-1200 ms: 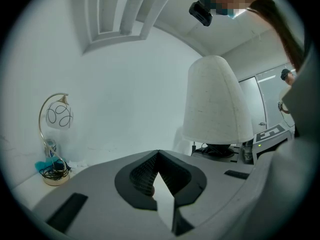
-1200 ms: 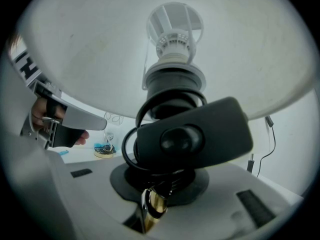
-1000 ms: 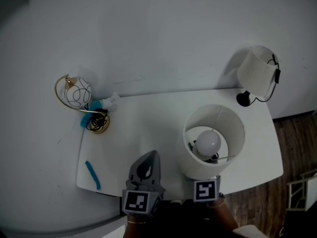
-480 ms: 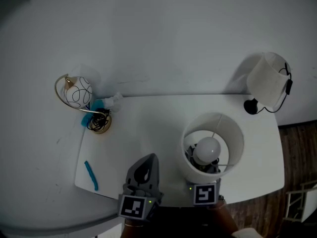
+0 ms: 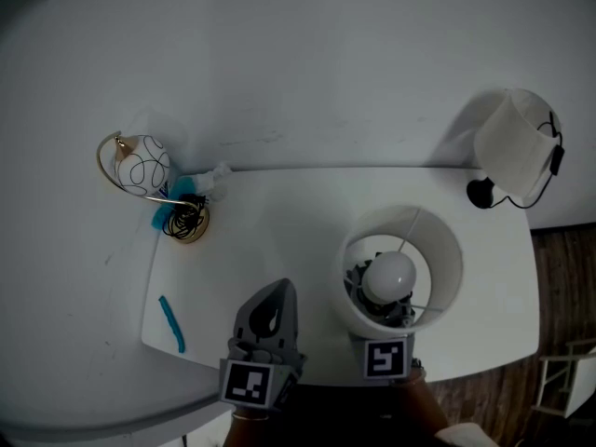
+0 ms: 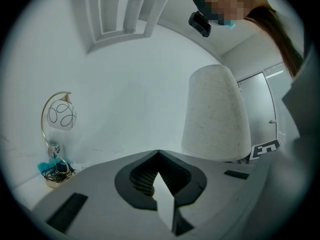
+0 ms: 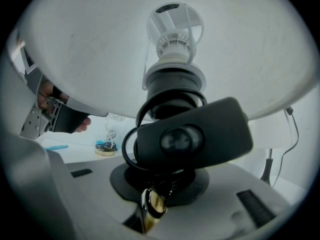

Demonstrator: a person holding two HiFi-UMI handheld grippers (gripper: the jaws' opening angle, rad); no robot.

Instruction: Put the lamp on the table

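Lamp with a round white shade is being held upright over the near right part of the white surface, its bulb showing through the open top of the shade in the head view. The right tool is clenching the lamp low down, its jaws closing on a gold-coloured stem just under the black socket. A black inline switch and loops of black cord are hanging in front of the jaws. Whether the lamp's foot is touching the surface cannot be told from any view. The left tool is hovering just left of the lamp at the near edge, its jaws pressing together at the tips with nothing between them. At the far left corner a small globe lamp in a gold wire hoop is standing beside a dark tangle and something bright blue, and a blue strip is lying near the left edge. A second shaded lamp is standing at the far right corner, its shade tilting. Dark wooden floor is showing past the right edge
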